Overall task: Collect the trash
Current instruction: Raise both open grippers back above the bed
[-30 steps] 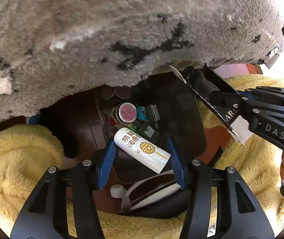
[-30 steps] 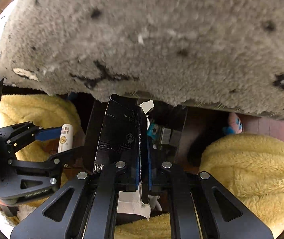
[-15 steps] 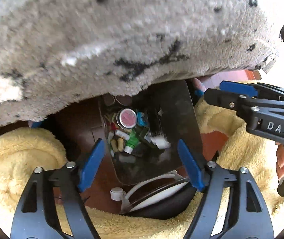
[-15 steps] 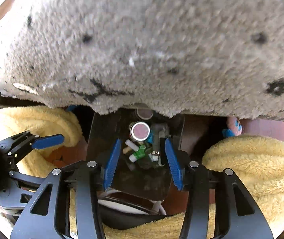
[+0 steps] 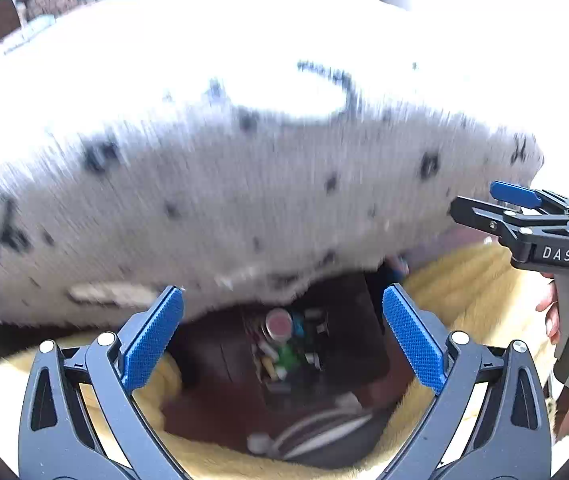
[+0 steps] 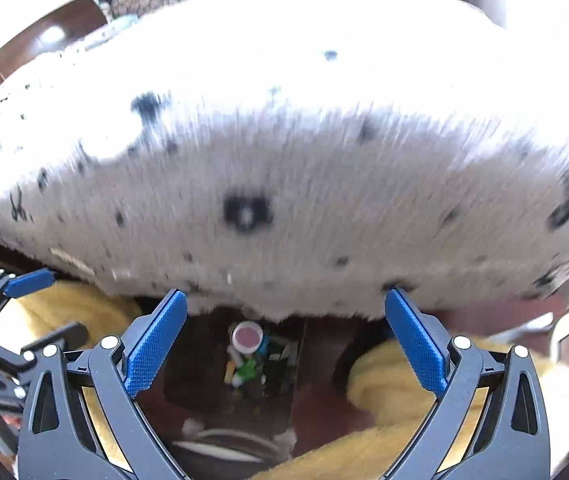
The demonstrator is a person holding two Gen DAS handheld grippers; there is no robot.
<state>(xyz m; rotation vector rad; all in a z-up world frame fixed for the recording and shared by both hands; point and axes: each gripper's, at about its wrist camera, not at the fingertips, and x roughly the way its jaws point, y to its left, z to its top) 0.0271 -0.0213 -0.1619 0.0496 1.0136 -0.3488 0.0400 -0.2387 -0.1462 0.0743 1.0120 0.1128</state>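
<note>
A blurred grey, black-flecked fuzzy rug [image 5: 244, 184] fills the upper view, with yellow plush [image 5: 472, 292] below. At 6 o'clock in both wrist views lies the dark bin [image 5: 324, 344] holding trash [image 5: 284, 344]. The left gripper [image 5: 282, 344] is opening, nothing between its jaws; the right gripper [image 6: 284, 346] likewise, empty.

The trash [image 5: 284, 344] lies heaped at the bottom of a dark, straight-walled bin [image 5: 364, 320], seen from above and partly hidden under the edge of a pale, dark-flecked shaggy cover. On top sits a round can end [image 6: 247, 336] with a pinkish face and silvery rim, turned upward. Just below it lie a green piece [image 6: 249, 368], small whitish tubes and dark scraps, all blurred and jumbled together.
</note>
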